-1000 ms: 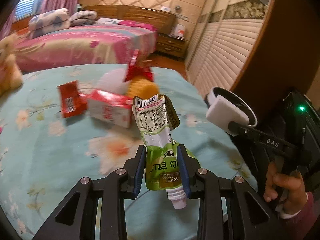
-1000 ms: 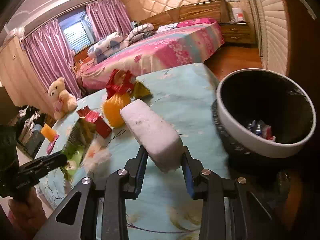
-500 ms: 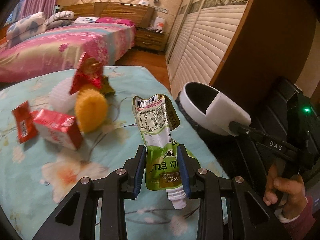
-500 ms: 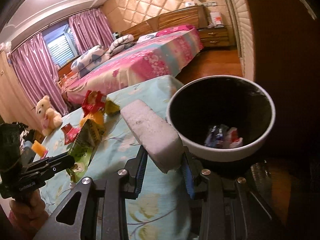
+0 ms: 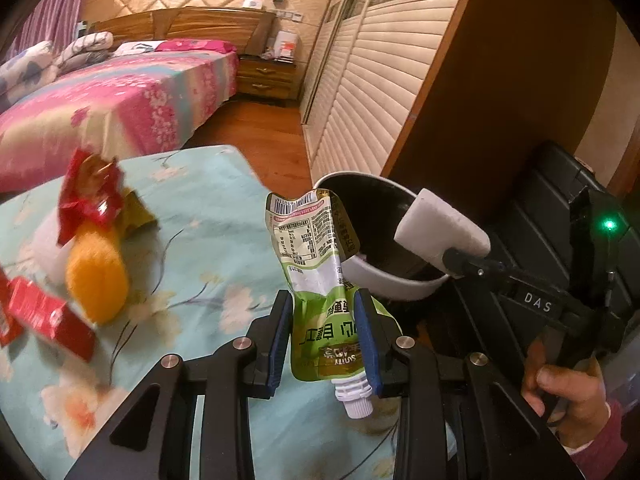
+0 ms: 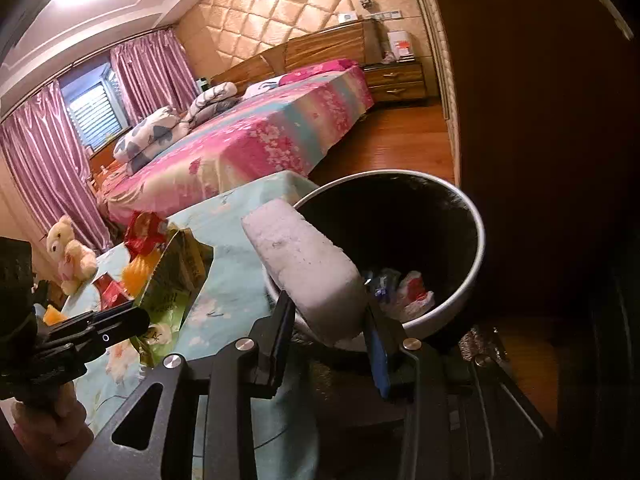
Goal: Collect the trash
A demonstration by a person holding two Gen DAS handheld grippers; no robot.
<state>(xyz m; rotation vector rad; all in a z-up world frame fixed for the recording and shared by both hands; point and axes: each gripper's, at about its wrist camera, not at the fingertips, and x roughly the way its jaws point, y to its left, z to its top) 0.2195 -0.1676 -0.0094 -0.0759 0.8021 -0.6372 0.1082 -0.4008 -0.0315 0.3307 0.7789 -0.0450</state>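
My left gripper (image 5: 322, 330) is shut on a green and white spout pouch (image 5: 316, 264), cap end down, above the table's right edge. Just beyond it stands a white-rimmed black bin (image 5: 384, 284). My right gripper (image 6: 328, 320) is shut on a white foam block (image 6: 304, 264), whose far end reaches over the bin (image 6: 478, 248). Crumpled wrappers (image 6: 404, 288) lie at the bin's bottom. In the left wrist view the foam block (image 5: 436, 232) hangs over the bin's right rim. In the right wrist view the pouch (image 6: 172, 280) shows at the left.
On the floral tablecloth (image 5: 208, 240) lie a red wrapper (image 5: 88, 196), an orange fuzzy object (image 5: 96, 276) and a red carton (image 5: 44, 316). A pink bed (image 6: 248, 148) stands beyond the table. A dark wooden panel (image 5: 500, 100) rises right of the bin. A teddy bear (image 6: 68, 252) sits far left.
Both grippers have swung right toward the bin, each keeping its hold. The foam block now reaches over the bin's rim, and the pouch has come close to the bin.
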